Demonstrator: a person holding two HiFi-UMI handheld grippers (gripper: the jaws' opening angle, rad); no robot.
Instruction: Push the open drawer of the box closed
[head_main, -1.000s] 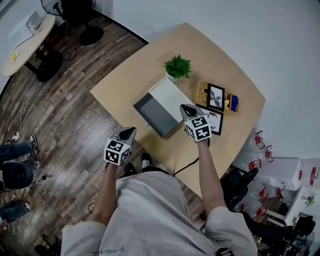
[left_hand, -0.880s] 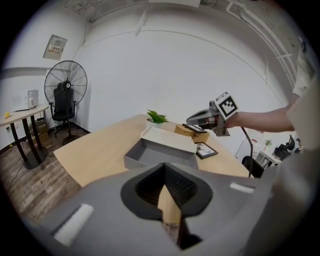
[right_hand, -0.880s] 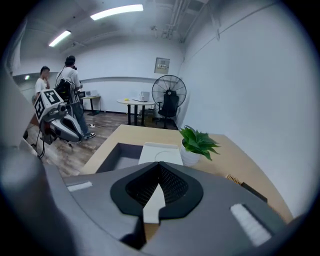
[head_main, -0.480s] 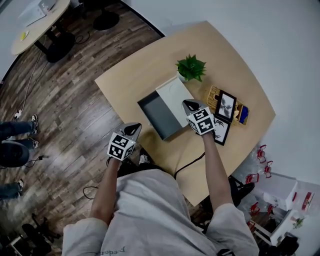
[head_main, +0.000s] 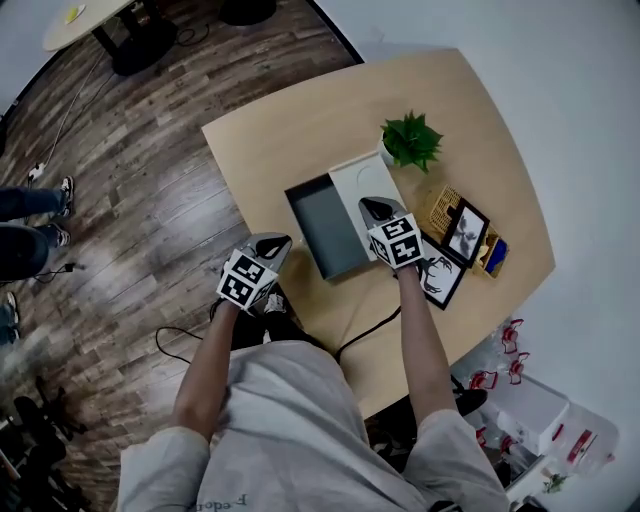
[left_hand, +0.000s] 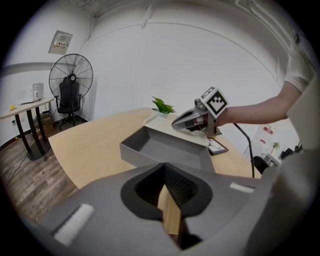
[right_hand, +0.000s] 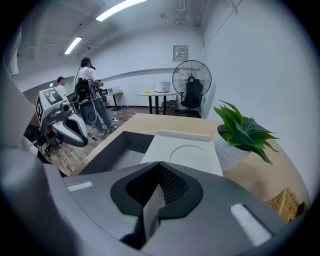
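Note:
A white box (head_main: 366, 182) lies on the tan table (head_main: 280, 120), and its grey drawer (head_main: 322, 222) is pulled out to the left, empty. My left gripper (head_main: 278, 241) is shut on nothing and hovers at the table's near edge, just short of the drawer's front wall (left_hand: 150, 156). The right gripper (head_main: 370, 207) is also shut and empty, above the box's near end. From the left gripper view the drawer (left_hand: 167, 145) is straight ahead, with the right gripper (left_hand: 186, 120) above the box top (left_hand: 172, 129). The right gripper view looks over the box lid (right_hand: 183, 150) and drawer (right_hand: 119, 149).
A potted plant (head_main: 412, 142) stands at the box's far end. A wicker basket (head_main: 447, 205) with a picture frame (head_main: 468, 230) and a second frame (head_main: 438, 276) lie right of the box. A cable (head_main: 368, 326) hangs off the near edge. People's legs (head_main: 30, 220) show on the floor at left.
Both grippers have drawn nearer to the box: the left one reached the table edge by the drawer front, and the right one moved over the box's near end.

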